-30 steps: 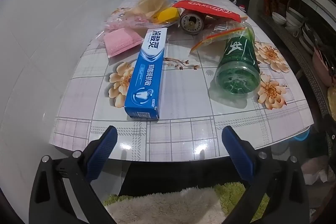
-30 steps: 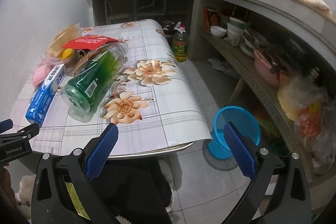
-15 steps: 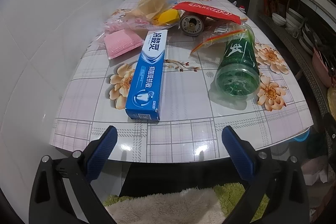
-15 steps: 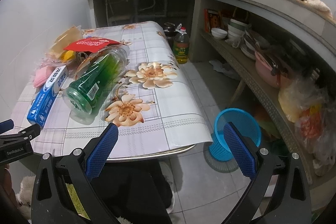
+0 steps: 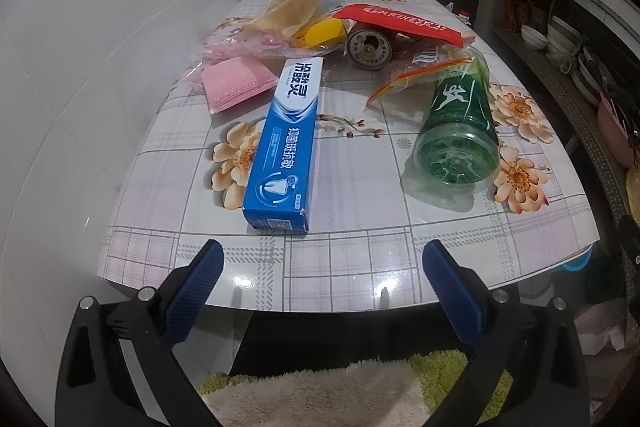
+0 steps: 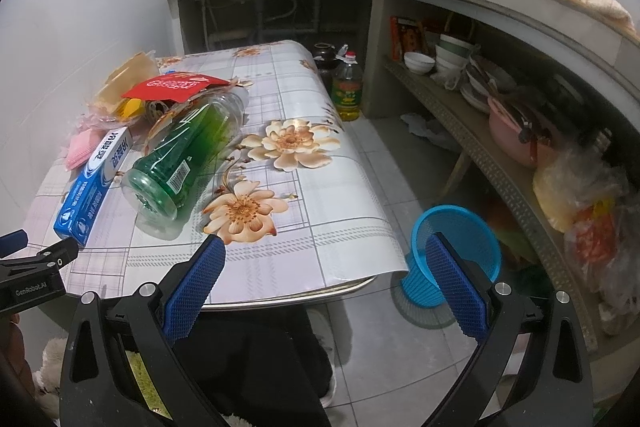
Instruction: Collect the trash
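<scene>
Hovering at bench edge, both grippers' fingers wide, empty; blue cardboard toothpaste box lying lengthwise ahead of L gripper, nearer than R gripper.

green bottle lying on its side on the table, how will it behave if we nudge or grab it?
The green bottle lies on its round side, so a sideways nudge would likely roll it, perhaps toward the table edge. Its clear plastic wall looks smooth, so the fingers may slip or dent it. It seems empty, hence probably light, though that is hard to confirm.
</scene>
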A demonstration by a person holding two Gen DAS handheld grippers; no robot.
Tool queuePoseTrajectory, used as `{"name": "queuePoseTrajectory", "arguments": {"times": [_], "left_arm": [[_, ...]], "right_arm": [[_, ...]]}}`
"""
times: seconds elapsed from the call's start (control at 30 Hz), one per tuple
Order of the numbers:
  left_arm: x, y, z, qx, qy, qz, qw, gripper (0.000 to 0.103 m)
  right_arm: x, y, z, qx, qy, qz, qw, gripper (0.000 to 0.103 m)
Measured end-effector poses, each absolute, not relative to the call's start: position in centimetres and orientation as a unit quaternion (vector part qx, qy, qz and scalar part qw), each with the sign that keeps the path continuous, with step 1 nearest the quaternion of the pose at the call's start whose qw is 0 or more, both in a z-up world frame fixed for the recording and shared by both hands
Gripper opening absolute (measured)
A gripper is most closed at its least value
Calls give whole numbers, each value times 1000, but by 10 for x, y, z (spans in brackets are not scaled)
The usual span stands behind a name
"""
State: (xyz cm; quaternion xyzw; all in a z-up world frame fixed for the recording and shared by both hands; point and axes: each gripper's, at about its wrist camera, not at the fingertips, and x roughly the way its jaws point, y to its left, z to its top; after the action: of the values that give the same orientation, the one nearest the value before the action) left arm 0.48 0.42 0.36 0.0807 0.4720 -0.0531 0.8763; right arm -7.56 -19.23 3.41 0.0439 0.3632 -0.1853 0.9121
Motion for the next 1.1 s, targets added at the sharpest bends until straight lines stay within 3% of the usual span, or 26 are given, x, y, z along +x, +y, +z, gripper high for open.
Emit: {"name": "queuePoseTrajectory", "arguments": {"times": [1.1], "left_arm": [[6, 1, -8, 85, 482, -49, 871, 98]], "right_arm": [[-74, -198, 32, 52, 366, -193, 909, 96]]}}
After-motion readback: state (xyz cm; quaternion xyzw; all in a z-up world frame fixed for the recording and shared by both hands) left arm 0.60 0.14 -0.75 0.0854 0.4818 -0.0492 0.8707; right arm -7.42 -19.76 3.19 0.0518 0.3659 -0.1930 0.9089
